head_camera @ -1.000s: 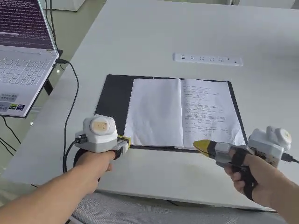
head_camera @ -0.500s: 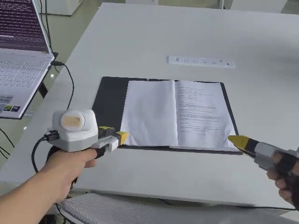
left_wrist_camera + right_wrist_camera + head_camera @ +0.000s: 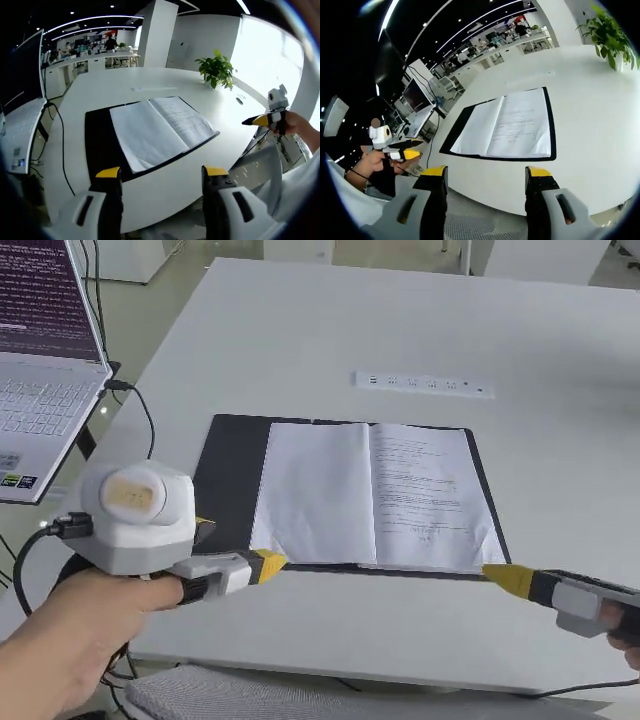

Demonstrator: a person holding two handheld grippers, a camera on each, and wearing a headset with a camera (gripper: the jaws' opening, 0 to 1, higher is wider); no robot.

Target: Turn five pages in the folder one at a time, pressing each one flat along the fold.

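Right gripper [image 3: 505,578] slid out to folder [image 3: 232,460] corner; left gripper [image 3: 268,562] stays; fingers apart.

No word or number can be read for certain. The right page [image 3: 420,490] of the open folder [image 3: 232,465] carries printed lines in short blocks, too small to make out in the head view or in either gripper view. The laptop [image 3: 45,405] has a screen [image 3: 45,300] with rows of pale text on dark purple, illegible. 2 small stickers [image 3: 18,480] beside its keyboard, perhaps brand badges, are blurred.
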